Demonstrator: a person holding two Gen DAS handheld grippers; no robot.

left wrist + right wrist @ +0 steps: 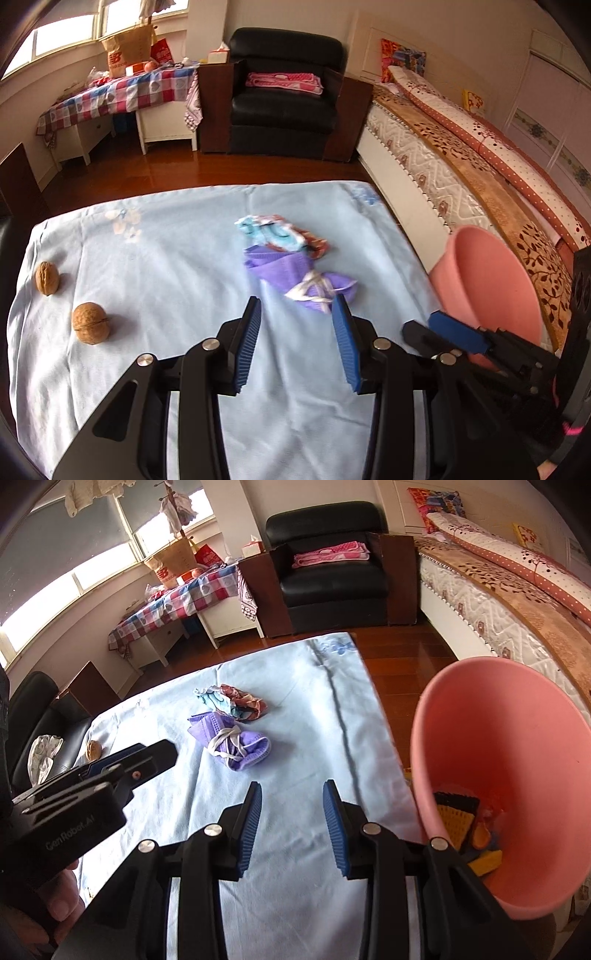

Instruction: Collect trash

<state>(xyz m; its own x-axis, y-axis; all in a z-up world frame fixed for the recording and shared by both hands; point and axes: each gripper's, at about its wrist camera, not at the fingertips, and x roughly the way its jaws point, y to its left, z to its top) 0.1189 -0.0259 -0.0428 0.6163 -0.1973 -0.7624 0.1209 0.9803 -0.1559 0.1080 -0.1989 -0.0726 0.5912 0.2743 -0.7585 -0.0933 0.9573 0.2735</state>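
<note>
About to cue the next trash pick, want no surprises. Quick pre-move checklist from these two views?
1. Left gripper open and empty: ok.
2. Right gripper open and empty: ok.
3. Purple mask free on the blue cloth, just ahead of the left fingertips: ok.
4. Crumpled wrapper touches the mask's far side, so a mask grab may drag it: not ok.
5. Pink bin mouth open and facing the table, some trash already inside, room left: ok.
6. Two walnuts at the cloth's left; trash or not: cannot tell.
</note>
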